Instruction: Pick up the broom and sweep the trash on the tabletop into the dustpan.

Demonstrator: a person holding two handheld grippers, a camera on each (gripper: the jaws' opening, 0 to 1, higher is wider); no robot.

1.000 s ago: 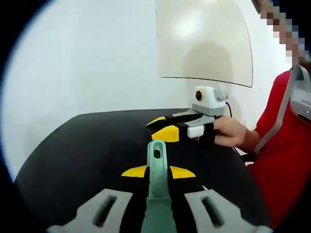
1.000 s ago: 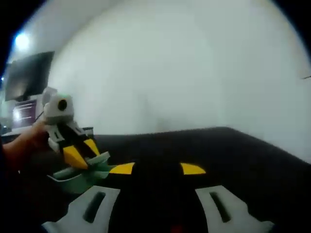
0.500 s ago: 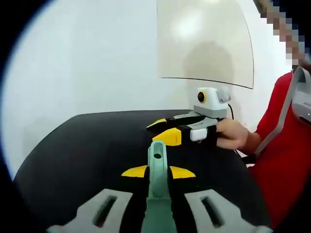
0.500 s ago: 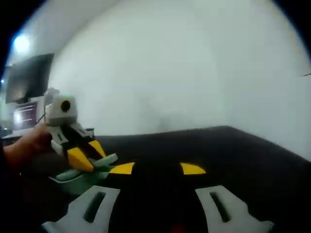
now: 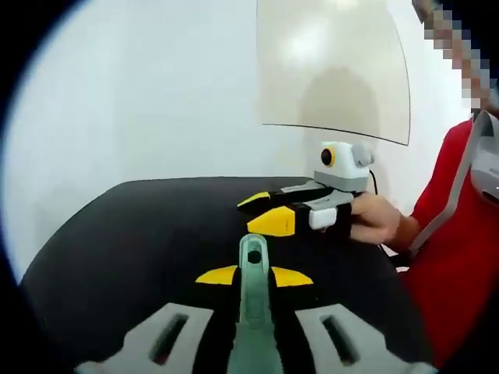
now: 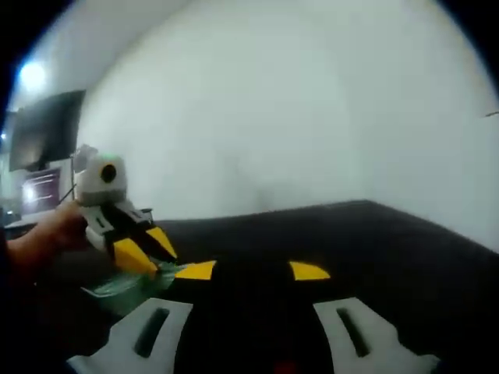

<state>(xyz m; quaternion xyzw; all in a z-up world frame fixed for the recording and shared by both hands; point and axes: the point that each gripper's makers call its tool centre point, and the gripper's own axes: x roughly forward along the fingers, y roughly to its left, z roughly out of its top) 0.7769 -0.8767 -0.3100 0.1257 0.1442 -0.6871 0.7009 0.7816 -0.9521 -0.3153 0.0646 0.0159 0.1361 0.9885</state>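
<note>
A pale green plastic handle (image 5: 253,284) with a hang hole runs up between my left gripper's (image 5: 254,275) yellow-tipped fingers (image 5: 216,274), which are shut on it above the black tabletop (image 5: 132,234). In the right gripper view the left gripper (image 6: 146,249) comes in from the left, a hand behind it, with a blurred pale green plastic part (image 6: 125,285) under its tips. My right gripper (image 6: 253,270) stands open over the table (image 6: 382,241) with nothing between its fingers. In the left gripper view the right gripper (image 5: 263,210) hovers just beyond the handle's end, held by a hand (image 5: 376,218).
A person in a red top (image 5: 460,265) with a grey strap stands at the table's right side. A pale translucent panel (image 5: 335,70) hangs on the white wall behind. A dark monitor (image 6: 43,125) and a bright lamp (image 6: 33,74) are at the far left.
The right gripper has drifted slightly right and closer in the left gripper view. In the right gripper view the left gripper has edged right, and the green part sits lower.
</note>
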